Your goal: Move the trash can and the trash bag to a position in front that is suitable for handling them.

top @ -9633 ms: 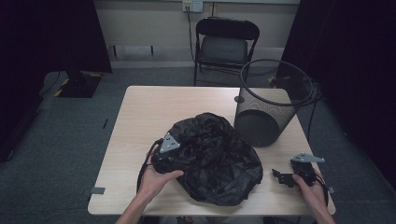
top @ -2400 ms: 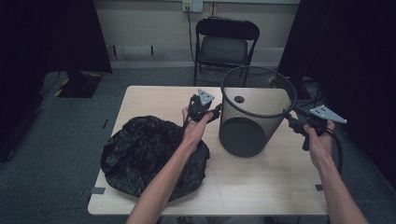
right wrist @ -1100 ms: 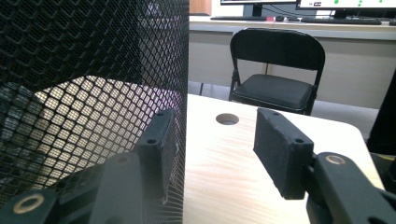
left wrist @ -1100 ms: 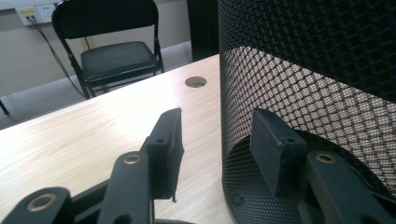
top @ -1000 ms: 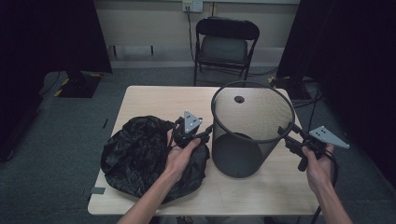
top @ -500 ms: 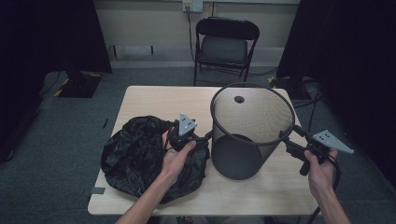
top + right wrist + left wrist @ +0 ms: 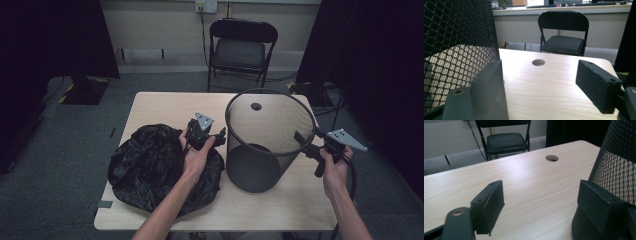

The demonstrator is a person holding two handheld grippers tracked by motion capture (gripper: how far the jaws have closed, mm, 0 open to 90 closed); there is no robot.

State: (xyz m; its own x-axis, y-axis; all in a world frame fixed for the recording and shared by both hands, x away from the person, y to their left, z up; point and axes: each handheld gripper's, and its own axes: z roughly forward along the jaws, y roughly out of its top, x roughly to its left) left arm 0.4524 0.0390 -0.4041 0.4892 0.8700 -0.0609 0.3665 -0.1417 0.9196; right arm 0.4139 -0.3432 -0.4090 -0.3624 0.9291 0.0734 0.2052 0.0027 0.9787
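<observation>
Mesh bin [image 7: 265,145] upright on counter [image 7: 165,107], sits between both claws: left claw [image 7: 212,137] and right claw [image 7: 306,145] just opened, spread, holding nothing.

curtained lab, folding chair [image 7: 239,50]

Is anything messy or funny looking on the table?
Yes: the black bag lies crumpled in a heap at the table's left front, spilling slightly over the edge, not inside the mesh bin. The bin stands upright beside it, and looks undamaged.
</observation>
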